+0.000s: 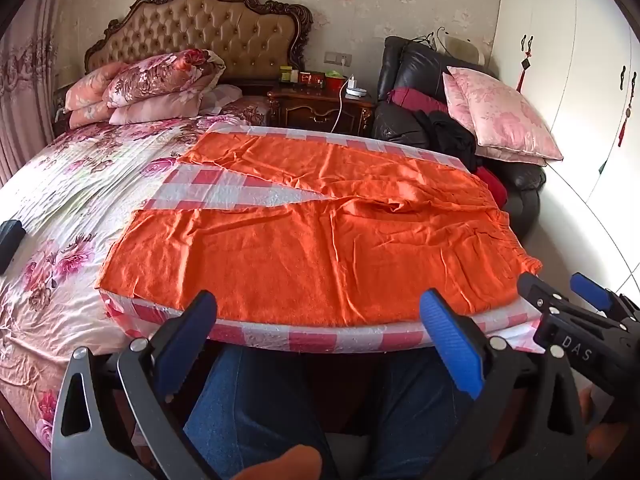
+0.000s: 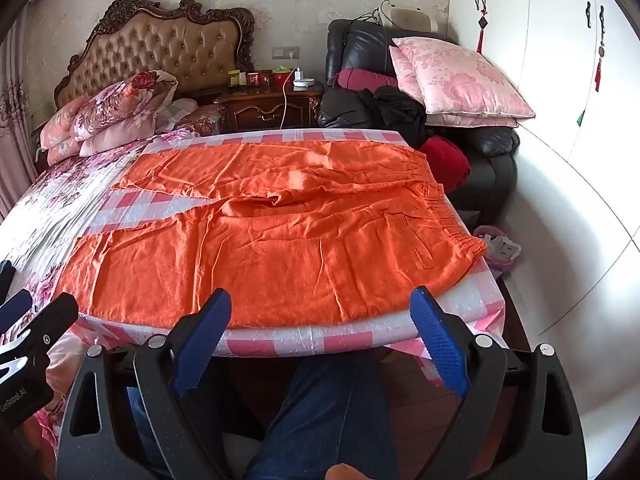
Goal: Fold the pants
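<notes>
Orange pants (image 1: 312, 232) lie spread flat on a pink-and-white checked board (image 1: 224, 192), waistband at the right, the two legs splayed apart toward the left. They also show in the right wrist view (image 2: 272, 240), with the elastic waistband (image 2: 460, 232) at the right edge. My left gripper (image 1: 320, 320) is open and empty, held just short of the board's near edge, below the near leg. My right gripper (image 2: 320, 316) is open and empty, also just off the near edge, and shows at the right of the left wrist view (image 1: 560, 292).
The board rests on a floral bed (image 1: 72, 208) with stacked pillows (image 1: 152, 88) at the headboard. A nightstand (image 1: 320, 108) and a black armchair (image 2: 492, 148) piled with cushions and clothes stand behind. White wardrobe doors (image 2: 560, 80) are at the right. The person's jeans-clad legs (image 2: 320, 408) are below.
</notes>
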Motion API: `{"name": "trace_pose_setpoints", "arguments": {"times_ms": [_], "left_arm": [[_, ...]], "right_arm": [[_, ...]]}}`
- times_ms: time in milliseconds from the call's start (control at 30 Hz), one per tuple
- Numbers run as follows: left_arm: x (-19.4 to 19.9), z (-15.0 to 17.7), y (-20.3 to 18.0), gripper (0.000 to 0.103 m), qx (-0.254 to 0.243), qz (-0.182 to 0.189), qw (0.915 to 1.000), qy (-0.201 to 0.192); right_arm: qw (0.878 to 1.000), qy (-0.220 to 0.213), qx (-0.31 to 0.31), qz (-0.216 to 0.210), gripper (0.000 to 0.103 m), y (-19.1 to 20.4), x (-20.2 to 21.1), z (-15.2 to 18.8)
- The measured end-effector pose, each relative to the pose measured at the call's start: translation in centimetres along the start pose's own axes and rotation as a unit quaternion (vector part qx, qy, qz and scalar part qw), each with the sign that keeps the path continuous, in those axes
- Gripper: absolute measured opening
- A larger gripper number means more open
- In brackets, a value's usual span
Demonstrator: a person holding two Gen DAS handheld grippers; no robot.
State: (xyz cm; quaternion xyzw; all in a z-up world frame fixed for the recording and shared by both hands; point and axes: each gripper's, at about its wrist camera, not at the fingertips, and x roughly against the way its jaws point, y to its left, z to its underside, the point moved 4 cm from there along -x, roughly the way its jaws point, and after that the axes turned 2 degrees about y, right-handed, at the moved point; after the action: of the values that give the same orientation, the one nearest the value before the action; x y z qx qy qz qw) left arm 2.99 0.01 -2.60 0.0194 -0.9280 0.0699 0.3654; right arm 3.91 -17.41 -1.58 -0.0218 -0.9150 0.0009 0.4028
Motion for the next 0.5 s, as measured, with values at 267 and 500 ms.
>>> {"name": "trace_pose_setpoints", "arguments": {"times_ms": [267,500], "left_arm": [[0.28,0.11,-0.23,0.101,-0.005,0.012,0.9998,0.016],[0.14,-0.14,-0.22,0.101,-0.011,-0.001,0.9999,0.003]], "right_arm": [[1.000,0.000,0.001,0.005,0.088,-0.08,-0.12,-0.01],[1.000,-0.001,0.000,0.005,0.088,-0.11,-0.08,-0.04]]}}
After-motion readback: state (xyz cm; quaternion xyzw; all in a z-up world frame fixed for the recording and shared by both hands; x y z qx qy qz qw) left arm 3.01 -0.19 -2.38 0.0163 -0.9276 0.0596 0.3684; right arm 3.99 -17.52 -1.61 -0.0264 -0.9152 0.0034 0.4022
